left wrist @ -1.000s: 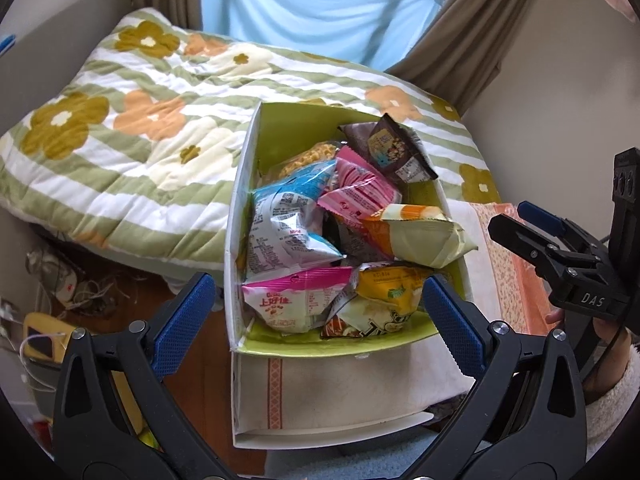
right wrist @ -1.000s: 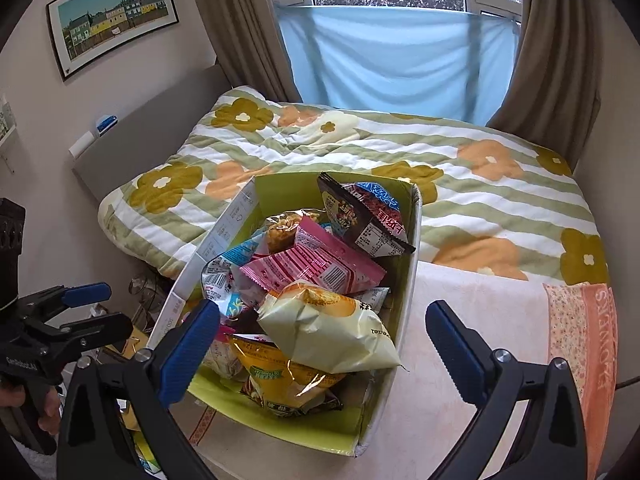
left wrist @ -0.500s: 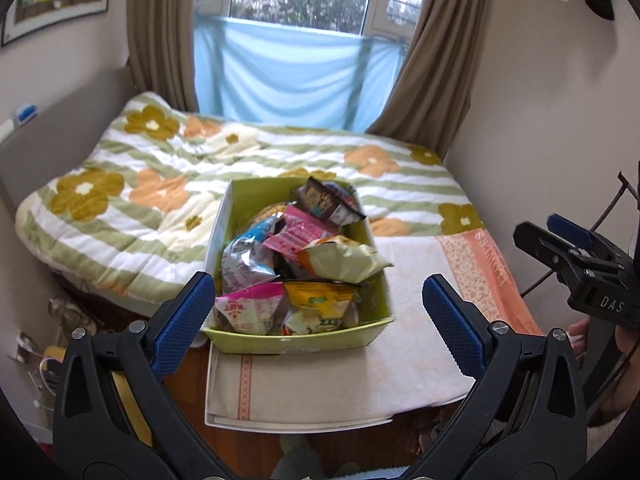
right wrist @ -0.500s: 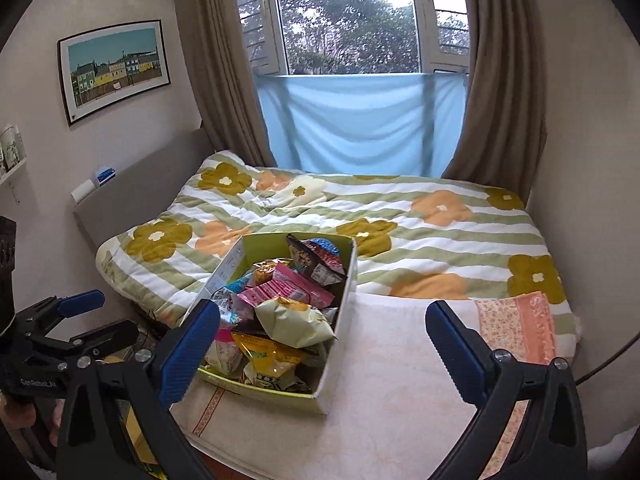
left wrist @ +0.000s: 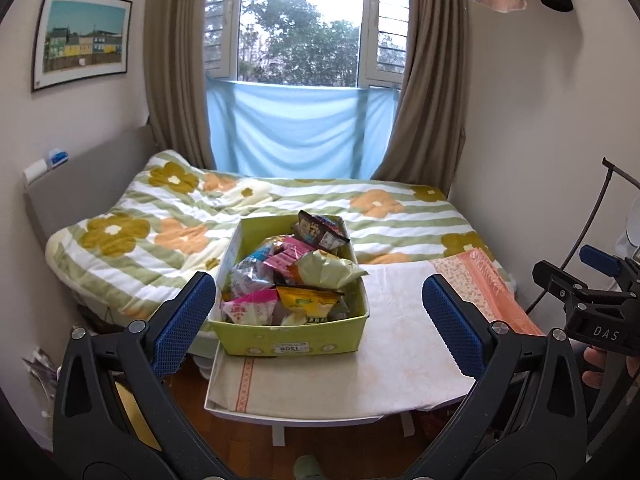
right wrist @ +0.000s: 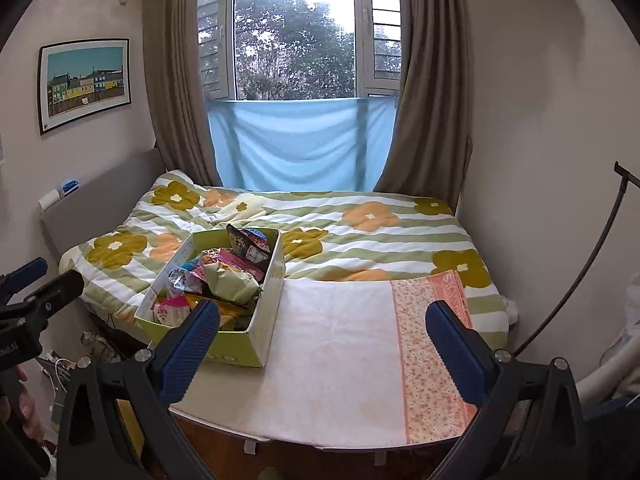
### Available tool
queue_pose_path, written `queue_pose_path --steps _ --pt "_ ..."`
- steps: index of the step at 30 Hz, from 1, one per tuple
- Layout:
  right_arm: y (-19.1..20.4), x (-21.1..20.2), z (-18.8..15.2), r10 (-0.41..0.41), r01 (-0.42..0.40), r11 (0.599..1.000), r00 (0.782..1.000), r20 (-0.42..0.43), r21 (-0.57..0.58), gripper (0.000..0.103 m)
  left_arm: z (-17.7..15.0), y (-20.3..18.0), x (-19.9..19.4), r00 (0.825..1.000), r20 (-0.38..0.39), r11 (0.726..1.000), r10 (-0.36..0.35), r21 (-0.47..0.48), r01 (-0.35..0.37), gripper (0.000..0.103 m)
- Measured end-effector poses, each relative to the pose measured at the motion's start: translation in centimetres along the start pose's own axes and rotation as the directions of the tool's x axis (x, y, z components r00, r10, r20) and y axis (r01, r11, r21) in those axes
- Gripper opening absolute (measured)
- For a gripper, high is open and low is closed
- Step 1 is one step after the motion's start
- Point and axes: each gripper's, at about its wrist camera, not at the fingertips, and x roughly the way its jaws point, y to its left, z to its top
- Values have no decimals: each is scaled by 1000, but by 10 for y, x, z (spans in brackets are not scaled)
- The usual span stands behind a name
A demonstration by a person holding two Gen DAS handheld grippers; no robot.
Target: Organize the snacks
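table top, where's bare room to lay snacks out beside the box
Free: the white cloth between the green box and the orange floral strip, and a narrower band before the box. Crowded: the box itself, heaped with snack bags.

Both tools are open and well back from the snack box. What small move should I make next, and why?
Probably ease the left tool forward and down toward the pale green bag on top of the green box. It lies uppermost on the pile, and the cloth-covered table beside the box offers room to set it down.
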Motion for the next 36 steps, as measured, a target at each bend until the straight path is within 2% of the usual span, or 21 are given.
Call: queue_pose_path --steps 7,36 --pt "1 -13 -5 -19 19 1000 1000 19 17 102 -5 -5 -8 1000 3 1000 20 9 -20 103" --pt "0 -14 -4 -51 50 997 999 20 51 102 0 -14 0 1000 18 999 -7 33 6 103"
